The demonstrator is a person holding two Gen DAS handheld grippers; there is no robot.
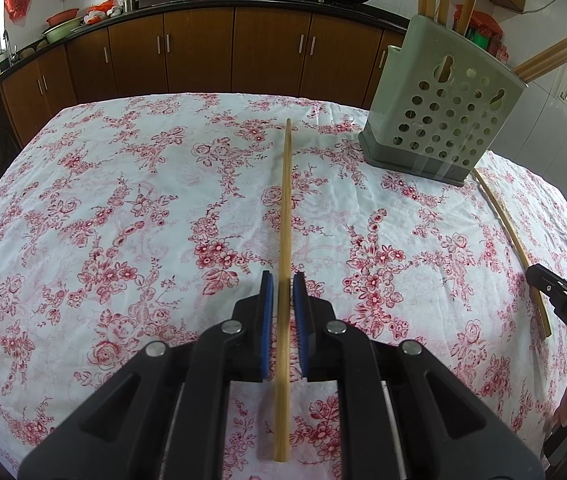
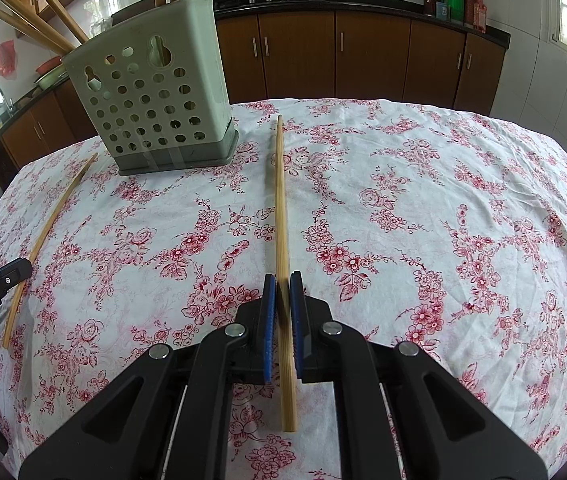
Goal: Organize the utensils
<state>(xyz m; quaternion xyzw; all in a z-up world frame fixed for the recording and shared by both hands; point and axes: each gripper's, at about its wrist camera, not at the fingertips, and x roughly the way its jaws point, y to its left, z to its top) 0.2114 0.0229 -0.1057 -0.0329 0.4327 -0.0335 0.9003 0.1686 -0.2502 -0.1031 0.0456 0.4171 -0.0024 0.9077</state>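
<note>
- Two chopsticks in play, one per gripper, with the holder (image 1: pixel 441 114) standing at the far side of the floral tablecloth (image 1: pixel 123 200), a few sticks already in it.
- Best bet: lift clear, swing each tip up over the holder rim, then drop in vertically without knocking it.
- Left gripper (image 1: pixel 283 300) nearly closed, pinching its chopstick (image 1: pixel 285 220) low on the shaft.
- Right gripper (image 2: pixel 283 300) pressed tight on the other chopstick (image 2: pixel 280 208), tip pointing far.
</note>
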